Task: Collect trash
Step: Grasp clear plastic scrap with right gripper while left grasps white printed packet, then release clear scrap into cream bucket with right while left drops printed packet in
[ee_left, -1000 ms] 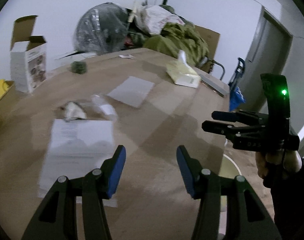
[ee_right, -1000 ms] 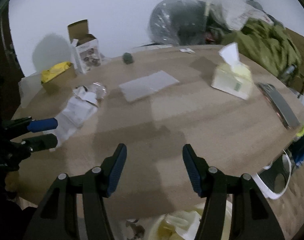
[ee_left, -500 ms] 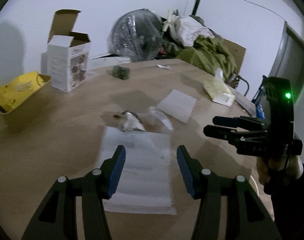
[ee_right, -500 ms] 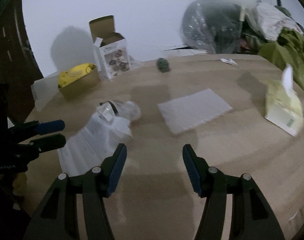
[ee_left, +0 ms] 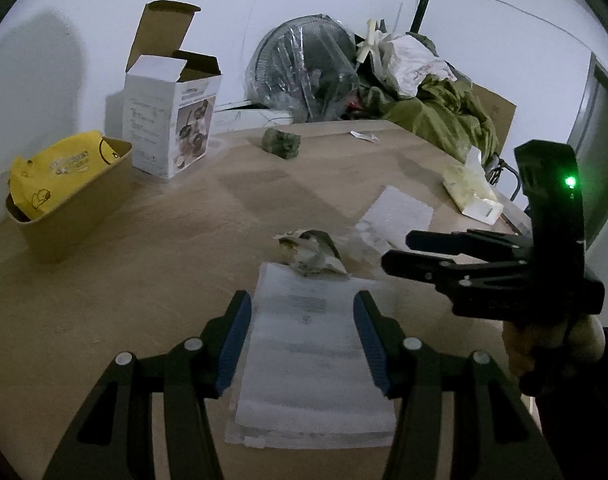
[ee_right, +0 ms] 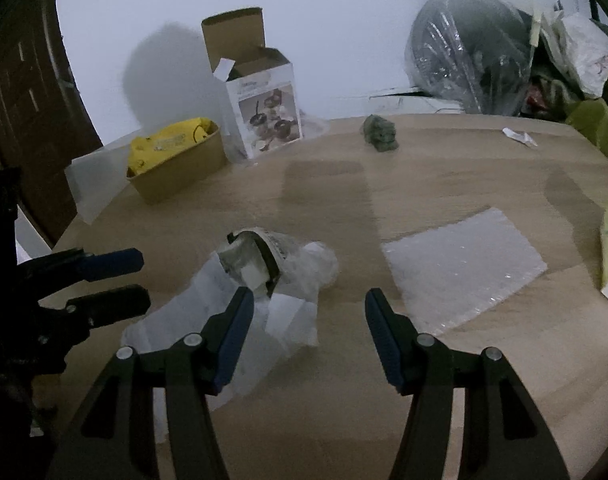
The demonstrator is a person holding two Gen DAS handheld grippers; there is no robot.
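Note:
A white foam sheet (ee_left: pixel 312 352) lies flat on the wooden table, and my left gripper (ee_left: pixel 302 320) hangs open over its near end. A crumpled wrapper with clear plastic (ee_left: pixel 314 256) sits at the sheet's far end. In the right wrist view the same crumpled wrapper (ee_right: pixel 272 260) and sheet (ee_right: pixel 208 336) lie left of my open, empty right gripper (ee_right: pixel 306 320). A flat bubble-wrap piece (ee_right: pixel 464 264) lies to the right. A small paper scrap (ee_right: pixel 518 136) lies far back. The right gripper also shows in the left wrist view (ee_left: pixel 404 252), and the left gripper in the right wrist view (ee_right: pixel 140 280).
A brown tub with a yellow bag (ee_right: pixel 176 160), an open white carton (ee_right: pixel 264 108) and a green lump (ee_right: pixel 380 134) stand at the back. A tissue pack (ee_left: pixel 470 192) sits at the right. A wrapped fan (ee_left: pixel 304 68) and clothes (ee_left: pixel 436 108) pile up behind the table.
Both grippers swung left and moved in over the table. The foam sheet and crumpled wrapper now lie close in front of them. Both grippers stayed open.

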